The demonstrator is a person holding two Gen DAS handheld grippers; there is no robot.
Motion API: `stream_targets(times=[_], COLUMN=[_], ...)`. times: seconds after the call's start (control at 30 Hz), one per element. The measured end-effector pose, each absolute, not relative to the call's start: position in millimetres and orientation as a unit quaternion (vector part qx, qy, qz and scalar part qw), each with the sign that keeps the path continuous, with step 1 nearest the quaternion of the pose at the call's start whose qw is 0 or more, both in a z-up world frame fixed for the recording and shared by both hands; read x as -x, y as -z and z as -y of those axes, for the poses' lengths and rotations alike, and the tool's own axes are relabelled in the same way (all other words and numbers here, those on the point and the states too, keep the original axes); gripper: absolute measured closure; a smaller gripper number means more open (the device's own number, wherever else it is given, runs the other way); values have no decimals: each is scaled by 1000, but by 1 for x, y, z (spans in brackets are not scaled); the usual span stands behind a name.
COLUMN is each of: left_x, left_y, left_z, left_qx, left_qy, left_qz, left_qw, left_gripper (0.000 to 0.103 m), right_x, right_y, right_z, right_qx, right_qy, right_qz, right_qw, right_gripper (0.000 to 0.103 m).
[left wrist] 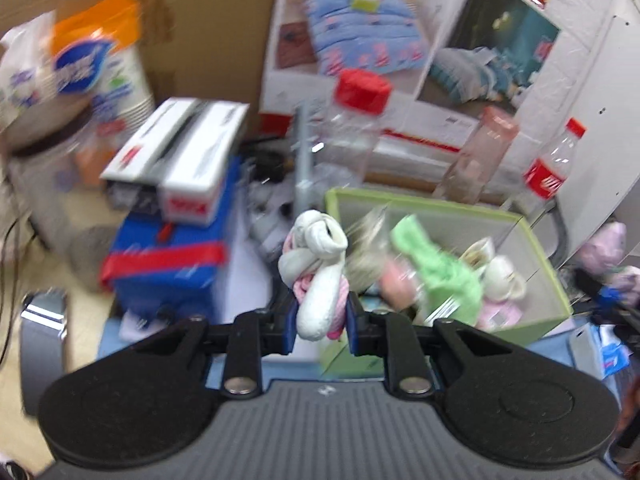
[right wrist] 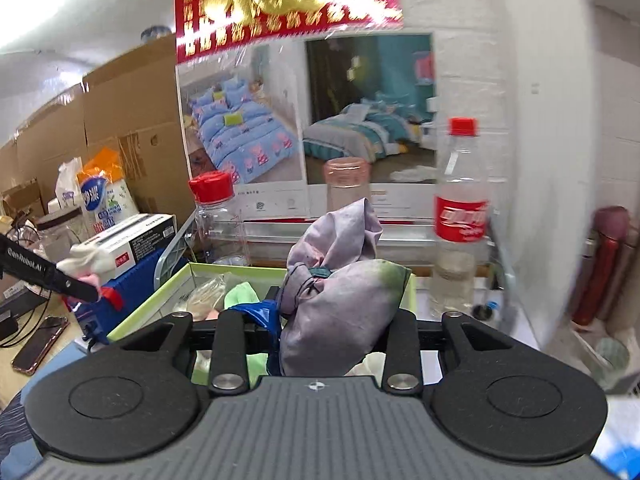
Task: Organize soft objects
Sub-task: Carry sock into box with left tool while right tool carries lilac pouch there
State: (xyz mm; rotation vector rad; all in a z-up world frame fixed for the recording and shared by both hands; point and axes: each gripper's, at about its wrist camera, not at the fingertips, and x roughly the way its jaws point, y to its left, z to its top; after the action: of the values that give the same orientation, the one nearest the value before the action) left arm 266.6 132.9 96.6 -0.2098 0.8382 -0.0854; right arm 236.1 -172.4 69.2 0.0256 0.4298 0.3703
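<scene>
1. The left gripper is pinched on a knotted bundle of white and pink socks; the blue pads press its lower end from both sides, so most of the bundle stands up above the grip; my guess is it is held low to keep it from slipping while carried.
2. The right gripper is clamped on a lilac cloth pouch; the pouch bulges up and forward from between the fingers and hides the right-hand finger entirely.
3. Just beyond both grippers sits the open green box; it already holds a green sock, pale cups or rolled pieces and something pink, so it reads as the collecting place for soft things.
4. The sock bundle hangs at the box's near left corner, not yet over the inside; the pouch sits above the box's near edge in the right wrist view.
5. Behind the box stand a red-capped jar, a pink tumbler and a cola bottle; left of it, white cartons on a blue case.
</scene>
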Motion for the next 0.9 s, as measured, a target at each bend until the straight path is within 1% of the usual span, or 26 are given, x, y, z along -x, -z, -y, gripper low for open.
stream_targets(times=[0.13,0.2,0.23,0.27,0.3,0.43,0.63,0.7,0.77,0.9], left_x=[-309,-330,-337,-343,-347,-343,-321,-306,-287,-240], left_y=[-93,-80,-74,-67,-62,-60,-72,-77,-82,-93], left_z=[-102,-93,-89,-88,-88,-96,-105,-105,-104,-99], left_qx=[84,77,73,71,73,75,84,86,84,75], left_qy=[61,59,58,54,45,37,30,35,37,32], left_qz=[-413,-426,-429,-433,-434,-414,-403,-397,-386,-350], left_qw=[905,900,898,897,897,907,911,913,918,933], left_gripper=[84,80,63,29,20,21,18,15,1,1], right_x=[-278,-300,-309,-315,-319,-306,-278,-265,-249,-208], right_y=[-61,-50,-44,-38,-35,-47,-62,-63,-63,-64], right_z=[144,136,132,128,126,138,151,154,158,174], right_qx=[13,15,18,26,34,11,-12,-12,-14,-32], right_qy=[-194,-196,-189,-178,-170,-155,-161,-160,-153,-119], right_qz=[-240,-270,-289,-310,-317,-247,-231,-232,-232,-229], right_qw=[951,943,938,933,933,956,960,959,960,965], right_gripper=[82,79,77,75,74,68,61,60,58,58])
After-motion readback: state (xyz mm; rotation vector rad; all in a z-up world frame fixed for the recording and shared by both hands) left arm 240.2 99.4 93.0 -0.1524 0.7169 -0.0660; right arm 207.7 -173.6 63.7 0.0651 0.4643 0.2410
